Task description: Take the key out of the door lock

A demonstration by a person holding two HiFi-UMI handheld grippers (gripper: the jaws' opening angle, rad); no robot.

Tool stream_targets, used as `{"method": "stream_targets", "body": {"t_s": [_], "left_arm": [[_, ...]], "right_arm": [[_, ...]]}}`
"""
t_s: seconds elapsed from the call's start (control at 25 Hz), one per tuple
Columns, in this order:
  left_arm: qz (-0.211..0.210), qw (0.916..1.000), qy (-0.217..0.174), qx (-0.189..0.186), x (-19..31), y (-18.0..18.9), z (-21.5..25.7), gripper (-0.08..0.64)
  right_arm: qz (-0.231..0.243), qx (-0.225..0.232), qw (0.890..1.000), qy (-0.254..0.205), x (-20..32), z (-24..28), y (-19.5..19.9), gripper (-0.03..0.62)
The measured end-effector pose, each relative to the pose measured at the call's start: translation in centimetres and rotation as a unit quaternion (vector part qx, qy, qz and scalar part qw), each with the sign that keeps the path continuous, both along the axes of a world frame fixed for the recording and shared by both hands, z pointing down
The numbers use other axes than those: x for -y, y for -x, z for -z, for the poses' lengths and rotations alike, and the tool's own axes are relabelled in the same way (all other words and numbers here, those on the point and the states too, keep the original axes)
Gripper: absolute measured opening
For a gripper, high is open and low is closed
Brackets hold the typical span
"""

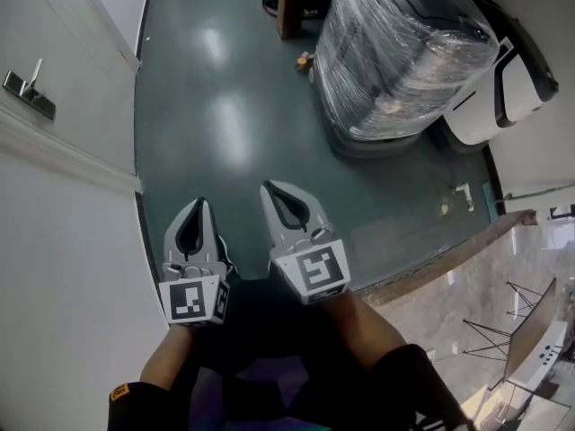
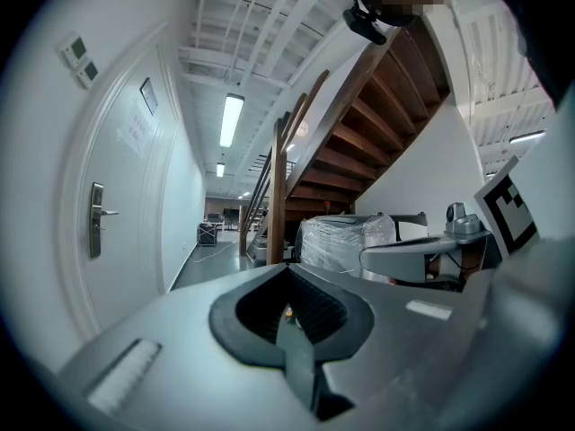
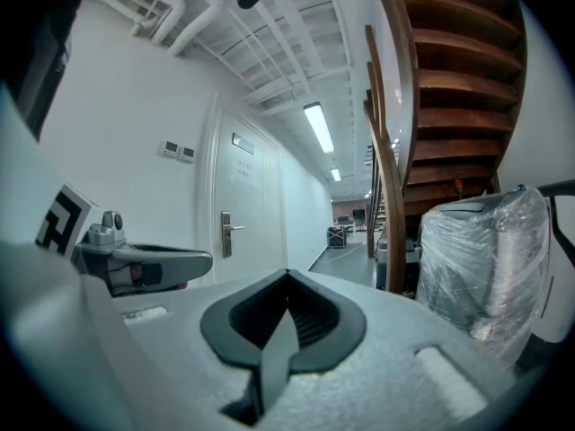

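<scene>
A white door [image 1: 54,241] runs along the left of the head view, and its metal handle plate [image 1: 27,92] sits far up the wall. The handle plate [image 2: 95,220] also shows in the left gripper view, and the handle plate [image 3: 227,233] in the right gripper view, a few steps off. No key can be made out at this distance. My left gripper [image 1: 199,203] and right gripper [image 1: 267,187] hang side by side over the dark floor, well short of the door handle. Both have their jaws together with nothing held. From its own camera the left gripper [image 2: 287,268] points down the corridor, and so does the right gripper [image 3: 287,275].
A plastic-wrapped pallet load [image 1: 404,52] stands ahead on the right, with a white machine [image 1: 508,79] beside it. A wooden staircase [image 2: 359,133] and its post [image 2: 278,196] rise on the right of the corridor. Dark green floor [image 1: 225,124] lies between me and the door.
</scene>
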State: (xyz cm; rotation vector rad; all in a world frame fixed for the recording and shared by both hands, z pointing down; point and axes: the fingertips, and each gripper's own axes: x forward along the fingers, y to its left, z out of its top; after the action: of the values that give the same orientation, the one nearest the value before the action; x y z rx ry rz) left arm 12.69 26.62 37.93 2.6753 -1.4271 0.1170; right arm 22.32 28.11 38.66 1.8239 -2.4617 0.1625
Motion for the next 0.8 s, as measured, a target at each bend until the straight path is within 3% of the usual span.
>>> {"method": "stream_targets", "body": {"t_s": [0.28,0.48,0.8], "left_arm": [[0.003,1.0,0.001,0.001,0.3,-0.8,0.1,0.017],[0.034,0.9994,-0.003,0.012,0.9,-0.7,0.0,0.017],[0.085,0.9962,0.005,0.019,3.8,3.8,-0.4,0.017]], "right_arm": [[0.006,0.005,1.0,-0.001,0.4,0.2,-0.5,-0.009],[0.017,0.015,1.0,0.001,0.7,0.2,-0.8,-0.009],[0.036,0.021,0.999,0.028,3.6,-0.8,2.2,-0.009]]}}
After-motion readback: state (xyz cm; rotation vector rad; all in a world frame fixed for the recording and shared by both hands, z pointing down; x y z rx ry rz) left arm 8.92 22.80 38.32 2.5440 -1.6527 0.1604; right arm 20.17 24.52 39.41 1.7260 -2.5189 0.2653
